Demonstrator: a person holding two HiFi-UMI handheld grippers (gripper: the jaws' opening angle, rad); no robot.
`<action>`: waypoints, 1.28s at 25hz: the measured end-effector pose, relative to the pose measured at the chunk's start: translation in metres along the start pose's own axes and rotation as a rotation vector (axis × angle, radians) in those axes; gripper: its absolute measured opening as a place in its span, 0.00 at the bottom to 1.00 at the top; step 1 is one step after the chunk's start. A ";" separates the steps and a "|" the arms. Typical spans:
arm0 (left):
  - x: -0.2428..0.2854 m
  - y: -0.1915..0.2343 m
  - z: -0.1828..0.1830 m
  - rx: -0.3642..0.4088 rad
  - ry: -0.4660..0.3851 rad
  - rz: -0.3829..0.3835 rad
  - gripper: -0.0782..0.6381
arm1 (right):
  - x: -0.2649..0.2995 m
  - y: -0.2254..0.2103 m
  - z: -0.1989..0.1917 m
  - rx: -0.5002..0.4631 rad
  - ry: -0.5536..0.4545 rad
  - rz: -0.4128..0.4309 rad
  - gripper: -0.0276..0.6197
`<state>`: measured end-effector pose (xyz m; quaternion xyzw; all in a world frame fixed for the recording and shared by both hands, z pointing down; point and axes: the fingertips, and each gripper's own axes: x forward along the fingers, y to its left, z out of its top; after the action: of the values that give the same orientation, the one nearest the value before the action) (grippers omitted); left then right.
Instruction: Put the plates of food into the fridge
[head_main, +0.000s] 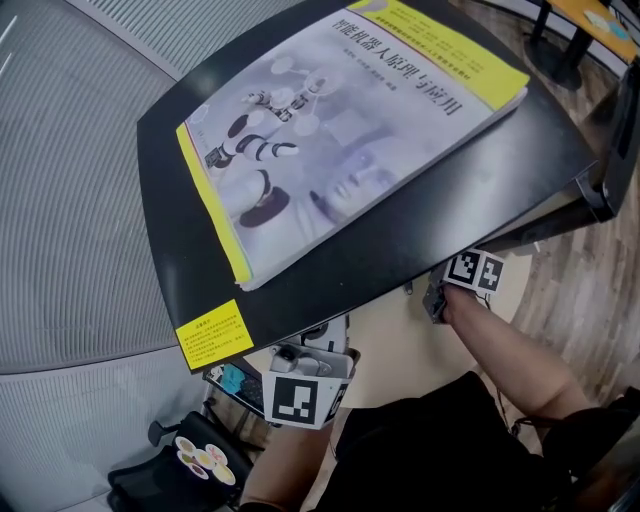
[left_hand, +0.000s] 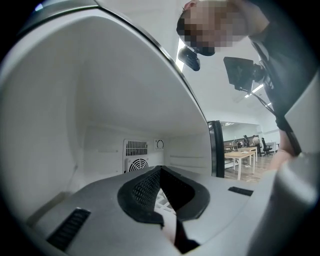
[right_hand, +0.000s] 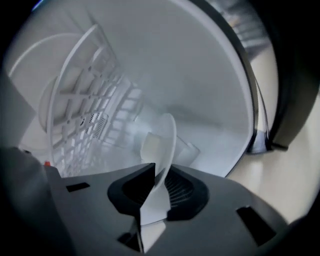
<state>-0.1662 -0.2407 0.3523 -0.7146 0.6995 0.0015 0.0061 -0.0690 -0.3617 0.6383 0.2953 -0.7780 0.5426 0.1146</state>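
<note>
Just inside the white-walled fridge (right_hand: 200, 75), the right gripper (right_hand: 157, 187) pinches the near rim of a white plate (right_hand: 166, 145), its jaws barely parted around it. Seen edge-on, the plate runs lengthwise away from the jaws, deeper into the fridge, beside its wire shelf (right_hand: 85, 110). At the fridge's mouth the left gripper (left_hand: 161, 195) is closed and empty, facing the rear fan (left_hand: 136, 164). A book (head_main: 350, 120) lies on top of the fridge.
</note>
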 end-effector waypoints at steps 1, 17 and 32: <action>-0.001 -0.001 0.000 -0.005 0.004 -0.001 0.11 | 0.000 -0.001 0.000 -0.062 0.008 -0.026 0.12; -0.007 -0.016 0.018 0.019 0.015 -0.019 0.11 | -0.007 -0.034 0.017 -0.578 -0.012 -0.245 0.34; -0.021 -0.036 0.025 0.052 0.014 -0.039 0.11 | -0.046 -0.023 0.006 -0.667 -0.085 -0.110 0.34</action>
<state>-0.1305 -0.2182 0.3276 -0.7278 0.6851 -0.0220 0.0200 -0.0177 -0.3575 0.6310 0.3056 -0.8996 0.2382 0.2014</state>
